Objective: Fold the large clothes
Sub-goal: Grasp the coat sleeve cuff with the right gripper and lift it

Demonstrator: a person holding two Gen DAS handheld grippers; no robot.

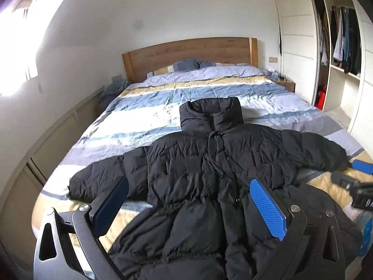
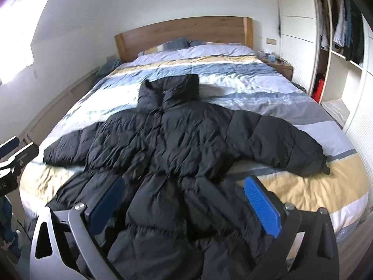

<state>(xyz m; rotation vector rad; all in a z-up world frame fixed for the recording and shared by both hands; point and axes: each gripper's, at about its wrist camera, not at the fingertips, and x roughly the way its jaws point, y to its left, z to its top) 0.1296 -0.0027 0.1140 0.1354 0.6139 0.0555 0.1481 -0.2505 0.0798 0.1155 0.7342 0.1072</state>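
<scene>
A large black puffer jacket (image 1: 205, 168) lies spread face up on the bed, collar toward the headboard, both sleeves stretched out sideways. It also shows in the right wrist view (image 2: 177, 144). My left gripper (image 1: 190, 196) is open and empty, held over the jacket's lower half. My right gripper (image 2: 184, 194) is open and empty, also over the jacket's lower half. The right gripper shows at the right edge of the left wrist view (image 1: 354, 182), near the right sleeve's cuff. The left gripper shows at the left edge of the right wrist view (image 2: 11, 156).
The bed has a striped blue, white and yellow duvet (image 1: 186, 93) and a wooden headboard (image 1: 188, 51). An open wardrobe (image 1: 340, 39) with hanging clothes stands on the right. A nightstand (image 1: 283, 81) with small items sits beside the headboard. Low cabinets (image 1: 58, 135) run along the left wall.
</scene>
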